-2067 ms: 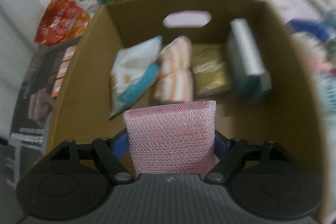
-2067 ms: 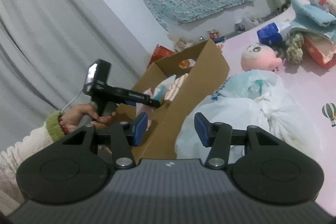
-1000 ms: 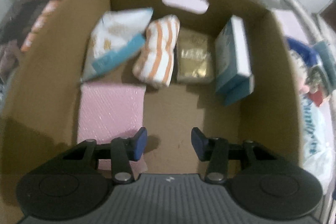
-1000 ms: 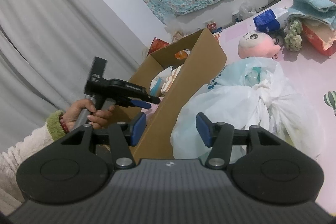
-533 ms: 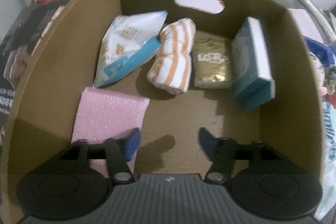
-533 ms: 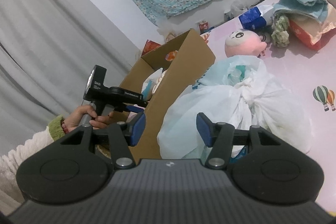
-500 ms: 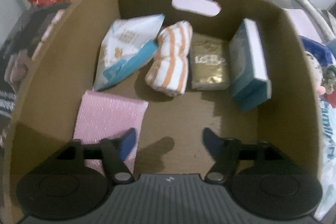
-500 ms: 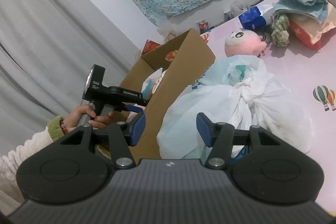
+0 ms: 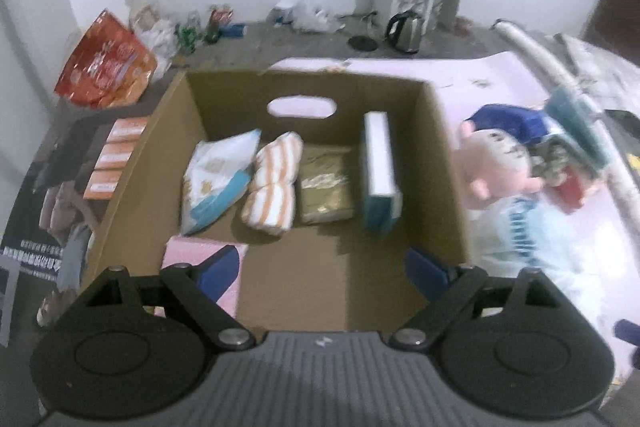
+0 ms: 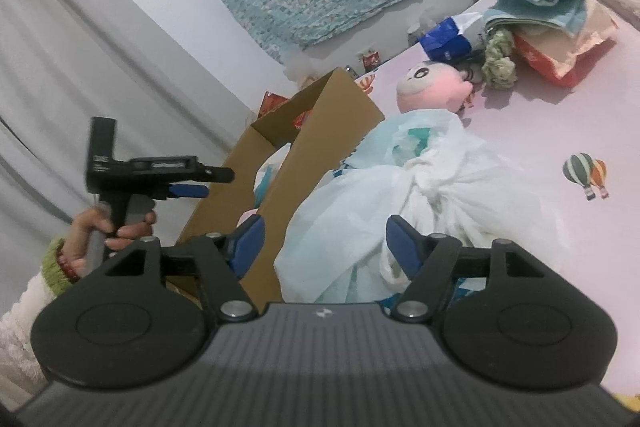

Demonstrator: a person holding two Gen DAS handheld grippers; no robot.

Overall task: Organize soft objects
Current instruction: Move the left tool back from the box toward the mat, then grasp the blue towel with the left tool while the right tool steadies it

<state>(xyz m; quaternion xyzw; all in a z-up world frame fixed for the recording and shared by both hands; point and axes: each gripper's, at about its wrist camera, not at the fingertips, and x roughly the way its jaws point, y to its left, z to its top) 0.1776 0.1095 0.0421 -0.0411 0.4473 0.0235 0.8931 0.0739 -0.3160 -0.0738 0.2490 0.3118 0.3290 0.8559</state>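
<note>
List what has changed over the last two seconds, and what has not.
The left claw let go of the pink sponge cloth, now lying at the near left of the cardboard box, then pulled back up, jaws opening. The right claw edged toward the white plastic bag, opening, empty. The four items along the box's back wall stayed put.

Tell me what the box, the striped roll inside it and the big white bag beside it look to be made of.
Box: brown corrugated cardboard, matte, with a die-cut handle slot.
Striped roll: soft terry-like cloth, probably a towel; fuzzy orange and white bands.
White bag: thin plastic film, slightly glossy and translucent, crumpled and knotted at the top.
</note>
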